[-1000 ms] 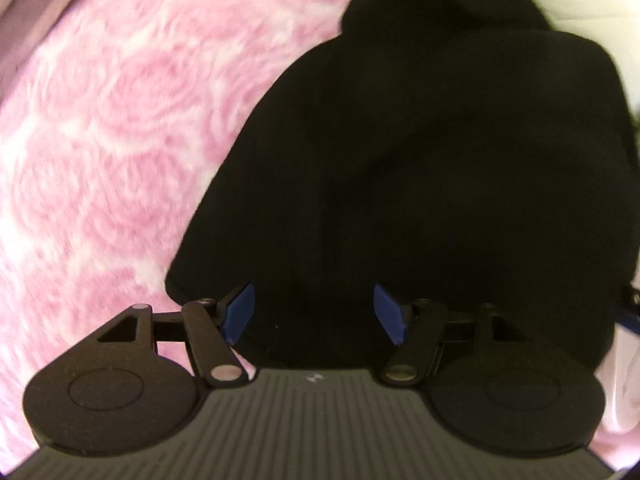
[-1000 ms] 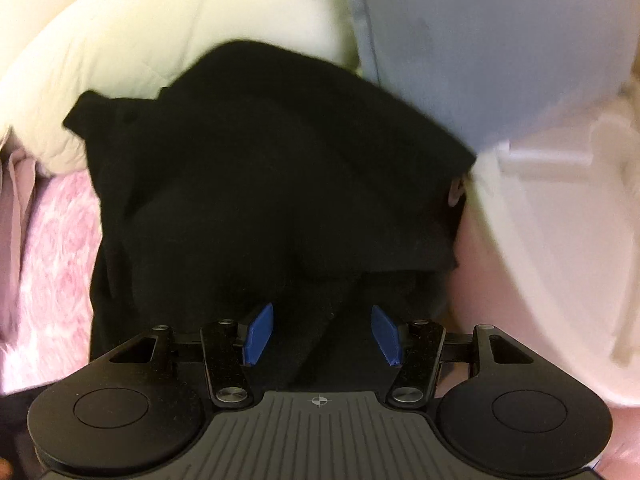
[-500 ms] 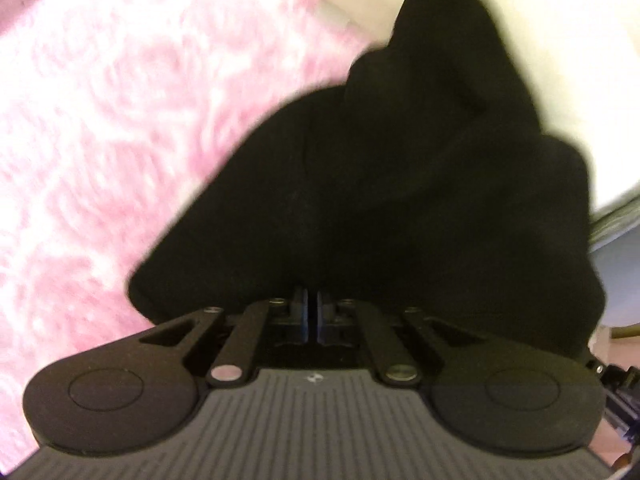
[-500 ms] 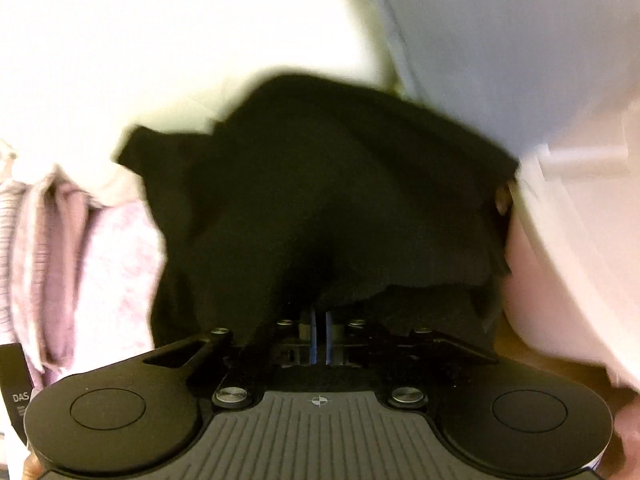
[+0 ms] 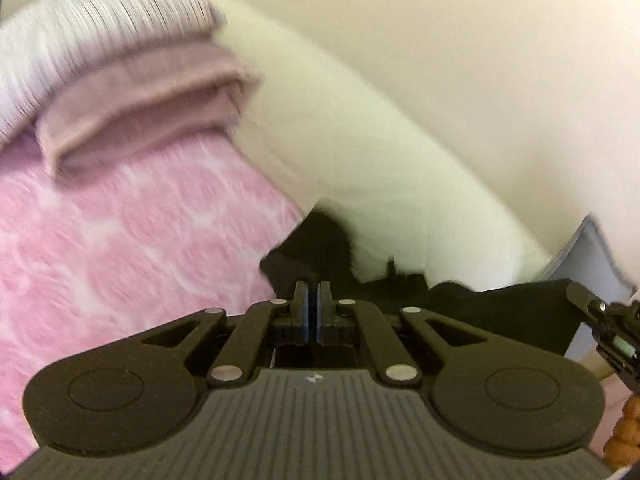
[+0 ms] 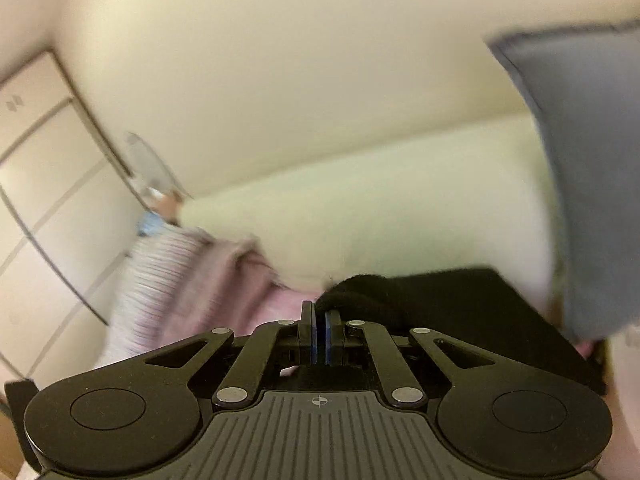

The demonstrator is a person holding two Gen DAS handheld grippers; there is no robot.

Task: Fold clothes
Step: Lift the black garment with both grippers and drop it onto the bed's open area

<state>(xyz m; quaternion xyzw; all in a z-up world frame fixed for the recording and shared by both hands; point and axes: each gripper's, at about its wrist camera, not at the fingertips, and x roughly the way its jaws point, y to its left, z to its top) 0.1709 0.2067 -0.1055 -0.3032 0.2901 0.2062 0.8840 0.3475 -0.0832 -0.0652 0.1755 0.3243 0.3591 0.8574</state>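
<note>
Setting: pink rose-patterned blanket [image 5: 120, 248] filled the left of the frame, cream duvet [image 5: 380, 168] behind, folded mauve sweater [image 5: 140, 108] at upper left.
Garment: black garment [image 5: 500, 312] hung low in the frame, stretched between both tools.
Left gripper [image 5: 311, 312]: jaws closed, pinching the garment's edge.
Right gripper [image 6: 320, 332]: jaws closed on black cloth [image 6: 440, 300].
Risk: blur suggested fast lifting; thin pinches could slip, dropping a corner and skewing the fold.
</note>
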